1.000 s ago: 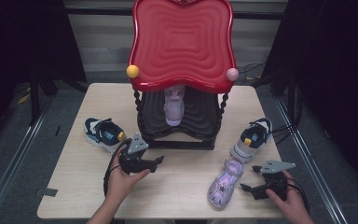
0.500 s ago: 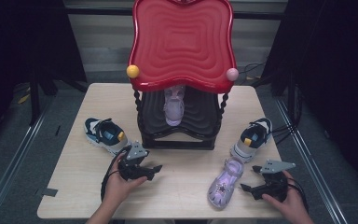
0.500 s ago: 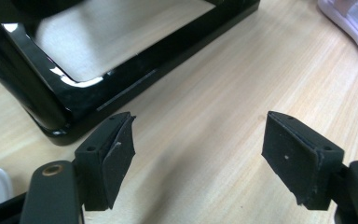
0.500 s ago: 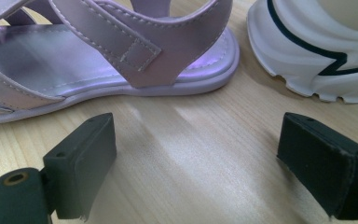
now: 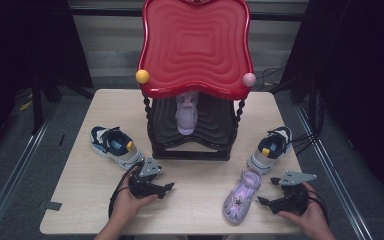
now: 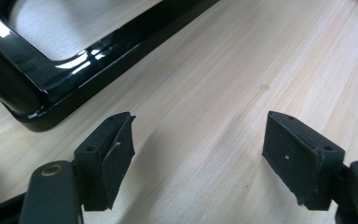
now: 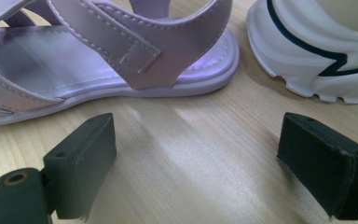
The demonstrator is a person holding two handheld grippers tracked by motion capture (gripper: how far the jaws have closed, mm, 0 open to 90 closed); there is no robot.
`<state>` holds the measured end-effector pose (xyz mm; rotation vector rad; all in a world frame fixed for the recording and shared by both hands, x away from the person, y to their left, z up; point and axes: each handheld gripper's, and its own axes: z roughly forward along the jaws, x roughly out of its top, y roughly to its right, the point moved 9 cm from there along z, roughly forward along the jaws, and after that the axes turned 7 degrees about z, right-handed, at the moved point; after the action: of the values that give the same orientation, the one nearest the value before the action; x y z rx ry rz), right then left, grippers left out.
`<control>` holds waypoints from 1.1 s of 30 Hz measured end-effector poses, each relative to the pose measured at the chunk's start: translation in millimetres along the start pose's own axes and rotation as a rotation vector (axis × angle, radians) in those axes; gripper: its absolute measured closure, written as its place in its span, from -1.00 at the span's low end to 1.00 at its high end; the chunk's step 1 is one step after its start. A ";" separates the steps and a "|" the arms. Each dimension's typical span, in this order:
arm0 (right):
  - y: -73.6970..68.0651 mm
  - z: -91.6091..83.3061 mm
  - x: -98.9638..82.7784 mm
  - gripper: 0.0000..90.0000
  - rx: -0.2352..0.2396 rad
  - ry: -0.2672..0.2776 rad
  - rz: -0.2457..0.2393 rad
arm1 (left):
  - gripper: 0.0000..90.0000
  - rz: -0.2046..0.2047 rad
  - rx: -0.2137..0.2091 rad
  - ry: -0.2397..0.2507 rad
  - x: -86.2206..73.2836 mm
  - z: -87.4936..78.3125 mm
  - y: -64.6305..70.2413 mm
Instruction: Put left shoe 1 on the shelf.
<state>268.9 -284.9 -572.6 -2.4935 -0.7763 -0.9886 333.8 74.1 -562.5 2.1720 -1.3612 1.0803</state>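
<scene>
The lilac sandal (image 5: pixel 241 195) lies on the bench (image 5: pixel 80 190) just beside a white sneaker (image 5: pixel 270 148). The right gripper (image 7: pixel 198 163) rests near the sandal's heel, jaws spread and empty. The left gripper (image 6: pixel 200 154) sits before the black shoe rack (image 5: pixel 190 150), jaws spread.

Sandal (image 5: pixel 241 195) left of right tongs (image 5: pixel 268 193) (near).

Left gripper (image 5: pixel 166 188) low over the table, jaws apart, nothing between. Right gripper (image 5: pixel 261 201) likewise, jaws spread wide, empty.
</scene>
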 end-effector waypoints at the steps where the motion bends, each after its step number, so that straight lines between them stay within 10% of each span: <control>1: 0.0 -0.1 0.1 -0.75 -0.001 -0.003 0.001 | -0.48 -0.004 0.003 -0.006 -1.8 0.4 -0.4; 12: -4.3 -9.9 2.9 -0.63 0.050 -0.081 -0.019 | -0.57 -0.022 -0.007 -0.049 -8.8 0.8 -3.5; 33: -12.2 -37.9 49.6 -0.35 0.133 -0.037 -0.039 | -0.65 -0.024 -0.024 -0.055 -9.4 1.5 -2.1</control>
<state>272.1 -276.2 -509.7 -2.3973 -0.8755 -0.8754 333.9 79.8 -570.4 2.2102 -1.3610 0.9967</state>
